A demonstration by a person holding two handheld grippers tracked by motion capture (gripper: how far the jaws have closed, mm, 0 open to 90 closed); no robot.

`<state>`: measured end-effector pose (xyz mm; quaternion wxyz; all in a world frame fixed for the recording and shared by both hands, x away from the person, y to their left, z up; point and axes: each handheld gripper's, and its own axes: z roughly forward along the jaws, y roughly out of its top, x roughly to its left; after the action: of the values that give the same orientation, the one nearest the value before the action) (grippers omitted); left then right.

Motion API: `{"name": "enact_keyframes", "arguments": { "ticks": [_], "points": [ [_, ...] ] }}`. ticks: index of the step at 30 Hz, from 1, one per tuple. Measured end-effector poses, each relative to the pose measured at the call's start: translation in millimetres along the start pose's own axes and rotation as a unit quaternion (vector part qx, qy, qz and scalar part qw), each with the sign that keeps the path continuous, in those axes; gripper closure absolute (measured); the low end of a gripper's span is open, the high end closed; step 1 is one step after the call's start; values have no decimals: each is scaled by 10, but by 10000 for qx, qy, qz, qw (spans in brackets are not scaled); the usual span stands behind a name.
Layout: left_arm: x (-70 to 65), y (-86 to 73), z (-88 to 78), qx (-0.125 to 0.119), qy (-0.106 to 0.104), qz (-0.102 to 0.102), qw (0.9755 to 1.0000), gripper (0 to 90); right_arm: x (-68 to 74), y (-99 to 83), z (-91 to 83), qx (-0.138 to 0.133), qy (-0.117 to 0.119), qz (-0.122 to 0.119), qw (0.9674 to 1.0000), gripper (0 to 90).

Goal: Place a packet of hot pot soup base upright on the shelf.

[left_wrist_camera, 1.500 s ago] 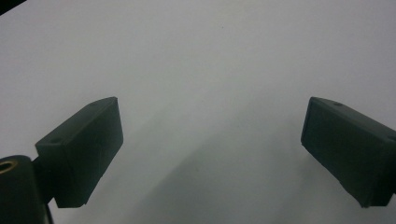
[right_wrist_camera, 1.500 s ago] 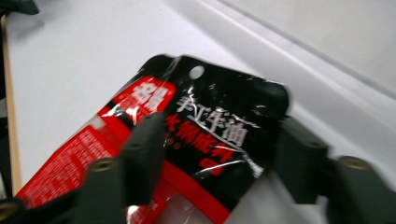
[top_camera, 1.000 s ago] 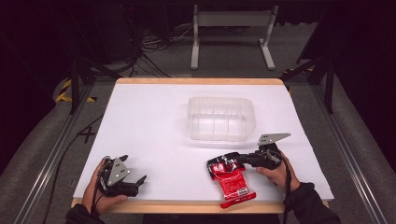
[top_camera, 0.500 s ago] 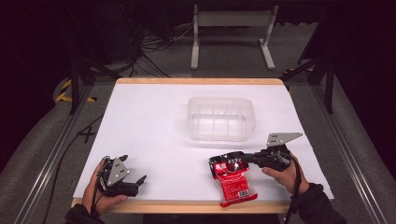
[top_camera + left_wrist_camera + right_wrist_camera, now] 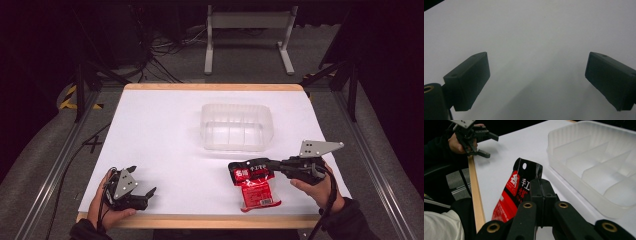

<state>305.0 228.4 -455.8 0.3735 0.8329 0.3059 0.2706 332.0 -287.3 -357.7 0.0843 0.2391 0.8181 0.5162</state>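
I count one packet (image 5: 255, 185), one clear divided tray (image 5: 237, 127) and two grippers on the white table (image 5: 160, 130). The packet is red with a black top, white lettering and a punched hanging hole. My right gripper (image 5: 252, 167) pinches its black top, near the tray. My left gripper (image 5: 145, 187) rests spread wide, gripping nothing.

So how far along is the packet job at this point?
Done: the right gripper is shut on the red snack packet, its top edge pinched and raised. In hand: carrying it beside the clear divided container. Left: nothing lies in the container's compartments yet. The left gripper rests open near the table's front edge.
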Motion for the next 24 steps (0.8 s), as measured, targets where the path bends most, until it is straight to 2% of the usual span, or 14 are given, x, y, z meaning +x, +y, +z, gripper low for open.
{"name": "enact_keyframes", "arguments": {
  "ticks": [6, 17, 24],
  "points": [
    [-3, 2, -2, -15, 8, -21, 10000, 67, 33, 72, -164, -180, -198, -130, 9996, 900],
    [-2, 3, 4, 8, 13, -26, 10000, 68, 41, 129, -276, -363, -429, -126, 9983, 900],
    [-3, 4, 3, 10, 8, -32, 10000, 68, 51, 177, -338, -543, -655, -51, 9964, 900]
  ]
}}
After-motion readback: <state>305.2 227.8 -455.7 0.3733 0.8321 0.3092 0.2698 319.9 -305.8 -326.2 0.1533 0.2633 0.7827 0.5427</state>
